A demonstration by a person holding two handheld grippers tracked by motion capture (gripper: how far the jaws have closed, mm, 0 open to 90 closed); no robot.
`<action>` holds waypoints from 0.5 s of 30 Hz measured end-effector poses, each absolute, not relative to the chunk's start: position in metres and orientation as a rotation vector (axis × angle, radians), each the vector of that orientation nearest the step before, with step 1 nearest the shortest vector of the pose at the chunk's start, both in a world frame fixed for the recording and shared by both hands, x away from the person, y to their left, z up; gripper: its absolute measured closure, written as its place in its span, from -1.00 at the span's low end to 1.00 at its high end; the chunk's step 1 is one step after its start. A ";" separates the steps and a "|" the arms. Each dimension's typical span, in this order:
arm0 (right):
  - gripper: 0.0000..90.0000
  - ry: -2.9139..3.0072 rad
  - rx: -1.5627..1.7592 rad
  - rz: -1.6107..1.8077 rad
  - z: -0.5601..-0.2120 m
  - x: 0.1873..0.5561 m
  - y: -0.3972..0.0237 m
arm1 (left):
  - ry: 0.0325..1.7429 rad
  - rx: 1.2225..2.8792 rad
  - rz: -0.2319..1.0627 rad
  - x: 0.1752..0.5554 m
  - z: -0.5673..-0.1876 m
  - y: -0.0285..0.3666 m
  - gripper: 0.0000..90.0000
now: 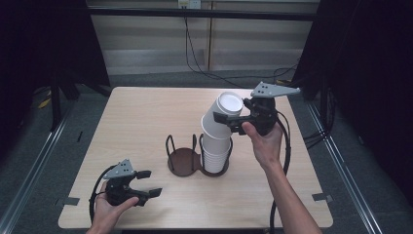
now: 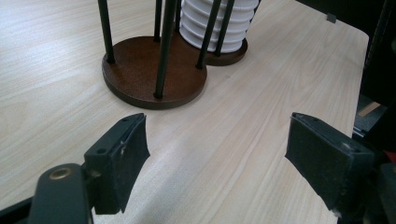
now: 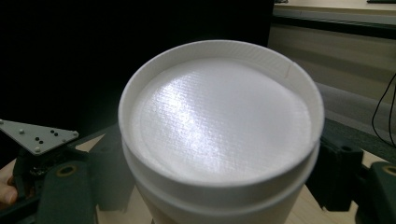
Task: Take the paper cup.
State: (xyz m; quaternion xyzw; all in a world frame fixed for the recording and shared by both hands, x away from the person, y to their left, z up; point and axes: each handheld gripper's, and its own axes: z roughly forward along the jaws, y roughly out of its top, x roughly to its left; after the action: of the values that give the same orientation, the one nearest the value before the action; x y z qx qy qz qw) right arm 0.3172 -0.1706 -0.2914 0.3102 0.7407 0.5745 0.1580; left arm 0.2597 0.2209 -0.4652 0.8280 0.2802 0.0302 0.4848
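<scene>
A stack of white paper cups (image 1: 215, 153) (image 2: 219, 23) stands upside down in the right ring of a two-ring holder (image 1: 182, 160) (image 2: 140, 70) with brown round bases and black wire posts. Its left ring holds nothing. The top cup (image 1: 221, 114) (image 3: 219, 121) is lifted and tilted to the right above the stack, bottom face up. My right gripper (image 1: 225, 122) (image 3: 222, 177) is shut on that cup's sides. My left gripper (image 1: 152, 183) (image 2: 215, 154) rests low over the table's front left, open, with only bare tabletop between its jaws.
The light wooden table (image 1: 146, 117) has bare surface to the left and behind the holder. Black cables (image 1: 204, 68) run over the floor behind the table. Dark curtains stand on both sides, and metal rails (image 1: 341, 161) line the floor beside the table.
</scene>
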 end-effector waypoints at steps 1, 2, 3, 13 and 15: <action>-0.49 2.112 0.886 1.648 -0.291 0.317 -0.171 | 0.682 2.016 0.073 0.260 -0.465 0.221 -0.54; -0.49 2.111 0.893 1.654 -0.290 0.317 -0.172 | 0.682 2.016 0.073 0.260 -0.465 0.221 -0.54; -0.49 2.101 0.897 1.653 -0.288 0.317 -0.174 | 0.684 2.014 0.071 0.260 -0.465 0.221 -0.54; -0.49 2.068 0.883 1.719 -0.279 0.313 -0.179 | 0.681 2.016 0.071 0.260 -0.465 0.221 -0.54; -0.49 2.061 0.877 1.735 -0.276 0.312 -0.180 | 0.682 2.016 0.070 0.260 -0.465 0.221 -0.54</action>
State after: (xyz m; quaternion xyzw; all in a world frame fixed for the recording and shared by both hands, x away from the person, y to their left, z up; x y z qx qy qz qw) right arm 0.3120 -0.1803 -0.2765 0.3058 0.7187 0.6052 0.1536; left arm 0.2599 0.2207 -0.4654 0.8280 0.2800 0.0289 0.4850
